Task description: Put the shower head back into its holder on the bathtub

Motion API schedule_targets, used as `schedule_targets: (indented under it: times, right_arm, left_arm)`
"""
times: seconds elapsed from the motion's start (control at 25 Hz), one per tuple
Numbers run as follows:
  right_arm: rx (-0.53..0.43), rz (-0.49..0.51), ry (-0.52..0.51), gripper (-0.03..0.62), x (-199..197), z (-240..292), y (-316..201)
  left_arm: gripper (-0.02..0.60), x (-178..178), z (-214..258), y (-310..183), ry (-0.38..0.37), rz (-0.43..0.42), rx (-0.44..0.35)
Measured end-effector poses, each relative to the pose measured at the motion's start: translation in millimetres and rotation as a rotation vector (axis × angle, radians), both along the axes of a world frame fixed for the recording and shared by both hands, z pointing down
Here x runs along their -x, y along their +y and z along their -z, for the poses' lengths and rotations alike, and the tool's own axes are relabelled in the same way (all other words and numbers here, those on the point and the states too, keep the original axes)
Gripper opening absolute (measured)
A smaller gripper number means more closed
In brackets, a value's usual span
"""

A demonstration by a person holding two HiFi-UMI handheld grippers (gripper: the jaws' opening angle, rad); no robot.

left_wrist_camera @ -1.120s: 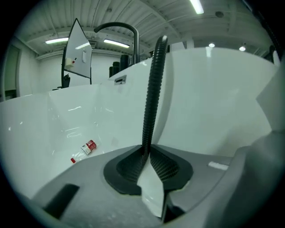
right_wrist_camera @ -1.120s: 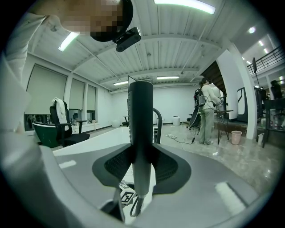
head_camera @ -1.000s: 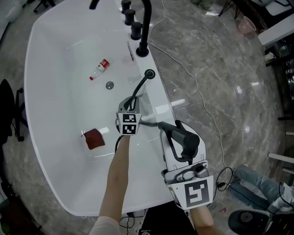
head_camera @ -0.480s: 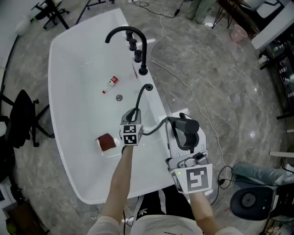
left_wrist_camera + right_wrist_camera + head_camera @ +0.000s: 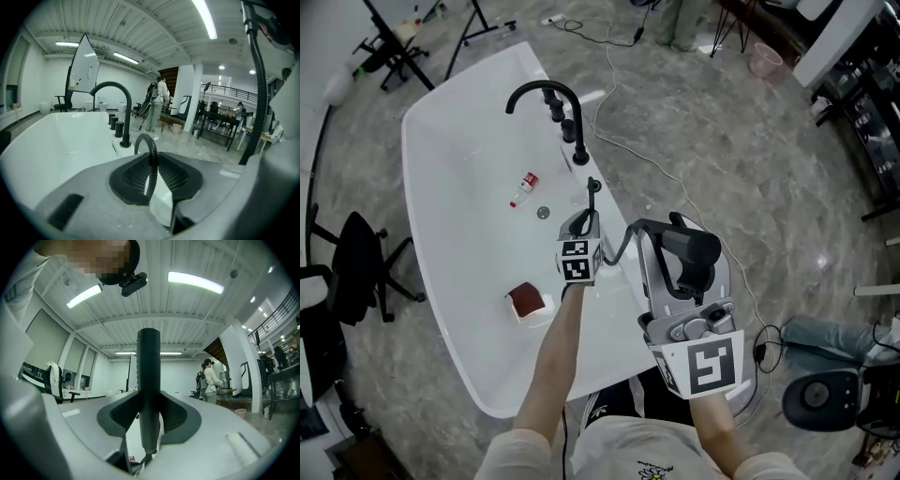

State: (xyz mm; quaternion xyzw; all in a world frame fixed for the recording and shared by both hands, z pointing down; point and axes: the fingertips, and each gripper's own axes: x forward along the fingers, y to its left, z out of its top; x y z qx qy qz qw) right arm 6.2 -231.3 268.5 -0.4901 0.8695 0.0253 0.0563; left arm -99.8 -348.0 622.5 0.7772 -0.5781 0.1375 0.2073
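Observation:
The black shower head (image 5: pixel 687 247) stands upright between the jaws of my right gripper (image 5: pixel 682 270), held above the floor beside the white bathtub (image 5: pixel 459 150). In the right gripper view its handle (image 5: pixel 149 376) is clamped between the pads of the right gripper (image 5: pixel 149 427). The black ribbed hose (image 5: pixel 623 246) runs from it to my left gripper (image 5: pixel 584 225), which is shut on it over the tub rim. From there the hose drops to the black holder (image 5: pixel 592 185) on the tub deck. In the left gripper view, that gripper (image 5: pixel 153 180) pinches the hose (image 5: pixel 151 161).
A black arched faucet (image 5: pixel 546 94) with knobs stands at the tub's far end. Inside the tub lie a small red-and-white bottle (image 5: pixel 523 188), a drain (image 5: pixel 544 213) and a dark red block (image 5: pixel 525 299). A black chair (image 5: pixel 356 267) is at the left; a cable (image 5: pixel 675 169) crosses the marble floor.
Both grippers have risen together, lifting the shower head and the hose higher above the tub. The tub looks smaller and farther below.

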Motion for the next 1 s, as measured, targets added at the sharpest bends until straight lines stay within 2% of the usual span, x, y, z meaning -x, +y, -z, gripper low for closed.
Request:
schedule_targets:
  times: [0.24, 0.4, 0.72, 0.92, 1.0]
  right_arm:
    - [-0.041, -0.027, -0.024, 0.138, -6, 33, 0]
    - [-0.025, -0.031, -0.024, 0.138, -7, 28, -4]
    - [0.029, -0.037, 0.008, 0.138, -2, -2, -18]
    - [0.045, -0.052, 0.005, 0.138, 3, -12, -37]
    - [0.049, -0.045, 0.027, 0.138, 4, -20, -42]
  left_arm:
    - [0.058, -6, -37, 46, -0.002, -0.015, 0.205]
    - [0.058, -2, -58, 46, -0.035, -0.017, 0.280]
    - [0.058, 1, -51, -15, -0.032, 0.005, 0.150]
    - [0.058, -2, -69, -47, -0.023, -0.005, 0.136]
    - [0.058, -3, -70, -56, -0.003, 0.007, 0.106]
